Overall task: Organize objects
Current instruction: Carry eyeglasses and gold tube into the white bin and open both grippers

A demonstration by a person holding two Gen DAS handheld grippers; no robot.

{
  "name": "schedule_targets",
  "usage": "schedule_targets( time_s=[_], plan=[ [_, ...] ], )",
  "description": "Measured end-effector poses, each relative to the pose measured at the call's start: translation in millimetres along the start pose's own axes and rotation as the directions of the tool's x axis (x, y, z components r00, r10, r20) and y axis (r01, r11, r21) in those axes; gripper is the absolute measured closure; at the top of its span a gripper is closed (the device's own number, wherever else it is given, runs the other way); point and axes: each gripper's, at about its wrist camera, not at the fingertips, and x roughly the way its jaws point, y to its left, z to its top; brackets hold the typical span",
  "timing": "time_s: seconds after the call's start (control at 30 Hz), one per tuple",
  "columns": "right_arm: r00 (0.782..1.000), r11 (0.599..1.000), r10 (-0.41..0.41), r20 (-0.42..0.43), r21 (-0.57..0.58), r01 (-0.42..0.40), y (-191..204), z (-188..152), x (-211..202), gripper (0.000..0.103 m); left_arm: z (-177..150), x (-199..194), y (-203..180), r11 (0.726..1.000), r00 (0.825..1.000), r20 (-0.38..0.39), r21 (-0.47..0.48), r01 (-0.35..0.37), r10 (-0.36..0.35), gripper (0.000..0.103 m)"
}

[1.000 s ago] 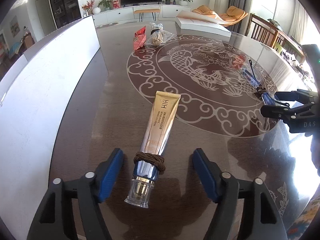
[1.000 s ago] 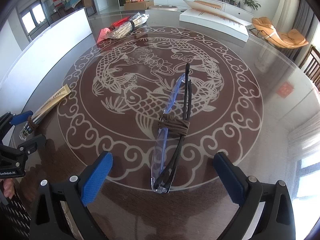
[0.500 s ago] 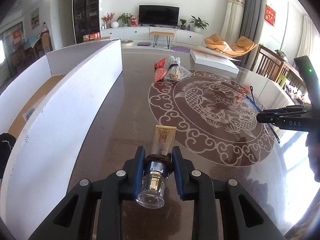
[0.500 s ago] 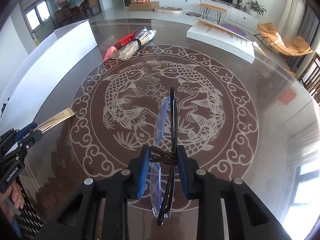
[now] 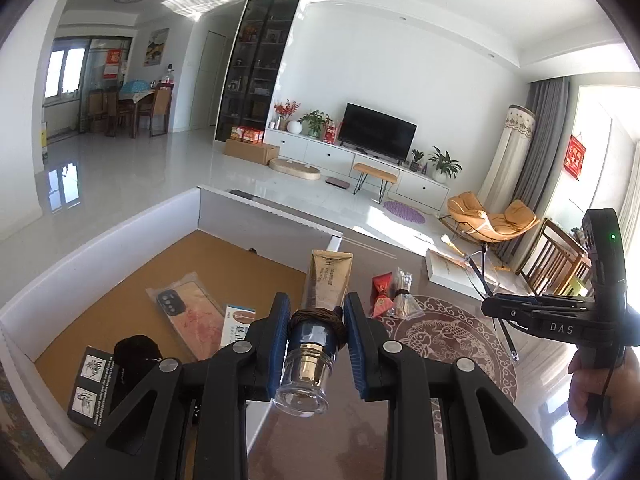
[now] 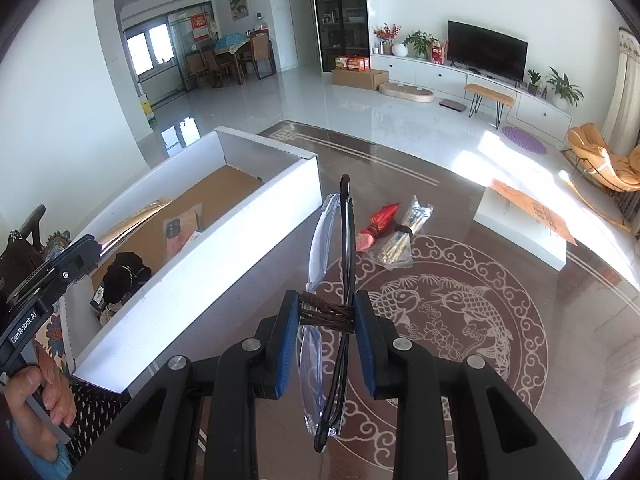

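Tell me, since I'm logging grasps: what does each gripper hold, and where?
The left gripper clamps the gold tube at its cord-wrapped neck by the cap. The right gripper clamps the folded glasses at their cord-wrapped middle.

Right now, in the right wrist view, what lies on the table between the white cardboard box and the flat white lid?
A red foil packet and a clear bag of sticks, side by side on the dark patterned table; the right wrist view shows this.

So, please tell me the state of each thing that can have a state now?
Left claw: shut on cream tube.
Cream tube: lifted, cap on.
Right claw: shut on glasses.
Glasses: folded, lifted.
White box: open, holds a phone case.
Red packet: lying on table.
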Motion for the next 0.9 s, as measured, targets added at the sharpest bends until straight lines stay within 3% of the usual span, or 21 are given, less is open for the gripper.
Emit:
schedule_targets(
  time_s=[0.23, 0.37, 0.5, 0.53, 0.57, 0.63, 0.77, 0.9],
  plan=[
    [0.992, 0.989, 0.122, 0.037, -0.090, -0.118, 90.8, 56.8, 31.8, 0.075, 33.2, 2.5, 101.5, 0.974, 0.981, -0.049, -0.118, -0.193, 0.189, 0.076],
    [0.982, 0.973, 0.191, 0.012, -0.134, -0.187, 142.2, 76.5, 63.6, 0.075, 27.5, 10.4, 140.1, 0.957, 0.970, -0.118, -0.177, -0.229, 0.211, 0.076],
    [0.963, 0.954, 0.265, -0.050, -0.135, -0.269, 181.3, 80.0, 99.8, 0.074, 16.3, 28.6, 145.9, 0.947, 0.949, -0.200, -0.162, -0.278, 0.245, 0.073],
    [0.957, 0.949, 0.280, -0.075, -0.127, -0.288, 188.1, 79.3, 110.4, 0.072, 13.3, 33.2, 146.8, 0.943, 0.941, -0.222, -0.157, -0.292, 0.255, 0.061],
    [0.953, 0.948, 0.284, -0.104, -0.119, -0.295, 193.6, 78.2, 120.6, 0.067, 10.9, 36.7, 148.0, 0.940, 0.935, -0.237, -0.156, -0.303, 0.262, 0.031],
    [0.945, 0.948, 0.287, -0.160, -0.096, -0.304, 199.1, 72.8, 139.2, 0.051, 5.5, 39.2, 148.6, 0.934, 0.929, -0.242, -0.153, -0.323, 0.281, 0.000],
    [0.951, 0.952, 0.284, -0.124, -0.077, -0.295, 190.7, 61.2, 134.4, 0.035, 3.4, 35.9, 155.1, 0.928, 0.931, -0.224, -0.175, -0.328, 0.287, 0.000],
    [0.976, 0.973, 0.212, -0.041, -0.087, -0.215, 157.6, 46.6, 111.6, 0.022, 2.8, 34.8, 157.5, 0.926, 0.942, -0.204, -0.217, -0.308, 0.266, 0.000]
  ],
)
